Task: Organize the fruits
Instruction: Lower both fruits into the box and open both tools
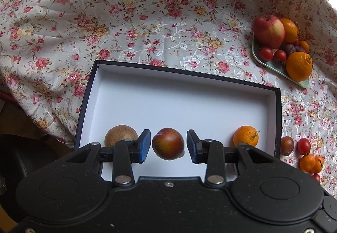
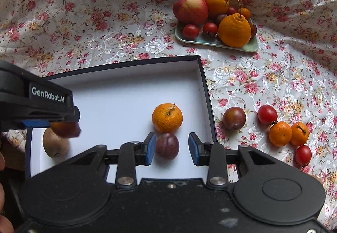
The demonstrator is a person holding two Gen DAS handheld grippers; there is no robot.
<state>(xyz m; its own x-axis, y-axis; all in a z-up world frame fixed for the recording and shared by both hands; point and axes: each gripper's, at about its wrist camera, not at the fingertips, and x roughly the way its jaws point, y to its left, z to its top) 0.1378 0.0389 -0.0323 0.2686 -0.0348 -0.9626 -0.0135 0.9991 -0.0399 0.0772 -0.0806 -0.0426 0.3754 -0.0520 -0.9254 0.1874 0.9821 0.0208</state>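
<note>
Two grippers, left (image 1: 168, 146) and right (image 2: 171, 147), hover spread over plums (image 1: 168, 144) (image 2: 167, 145) at lower frame, apparently lining fruit inside the box (image 1: 189, 77).

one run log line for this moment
left gripper: open around plum | right gripper: open around plum | box: kiwi, orange

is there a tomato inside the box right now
No, the box holds a kiwi, a mandarin and two plums; the tomatoes lie outside.
</note>
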